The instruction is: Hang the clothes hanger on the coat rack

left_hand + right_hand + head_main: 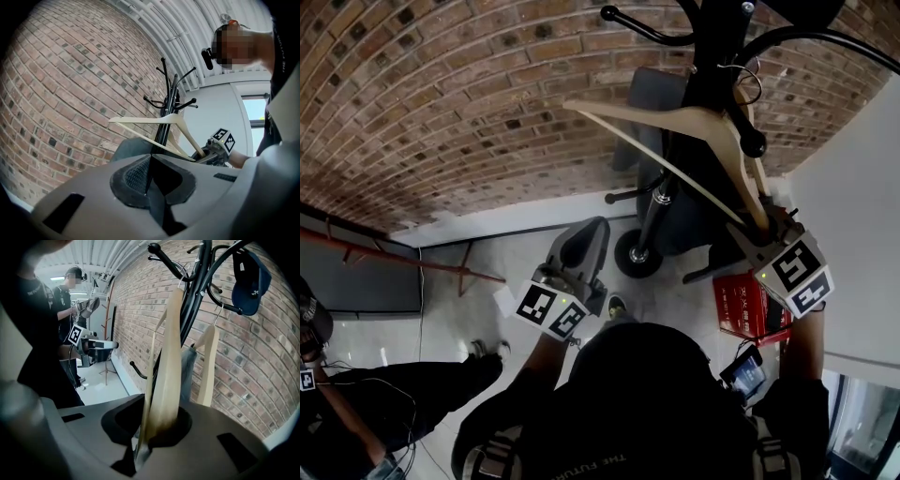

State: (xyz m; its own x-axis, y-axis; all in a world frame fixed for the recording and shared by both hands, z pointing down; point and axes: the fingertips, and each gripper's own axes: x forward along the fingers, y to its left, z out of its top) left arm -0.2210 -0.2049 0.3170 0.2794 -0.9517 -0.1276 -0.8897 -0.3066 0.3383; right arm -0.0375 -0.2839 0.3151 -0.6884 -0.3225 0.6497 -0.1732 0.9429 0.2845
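A pale wooden clothes hanger (694, 122) is held up against the black coat rack (712, 56). My right gripper (764, 230) is shut on its lower right end. In the right gripper view the hanger's arm (171, 357) runs up from between the jaws of my right gripper (157, 427) towards the rack's hooks (197, 291). The hanger's wire hook (750, 80) lies close beside the rack's pole; whether it rests on a prong I cannot tell. My left gripper (579, 246) hangs lower and to the left, shut and empty (150, 180), pointing at the hanger (154, 121).
A second wooden hanger (208, 366) and a blue cap (251, 282) hang on the rack. A grey garment (661, 94) hangs behind the pole. The rack's round base (637, 253) and a red box (750, 305) are on the floor. Another person (70, 291) stands further off by the brick wall.
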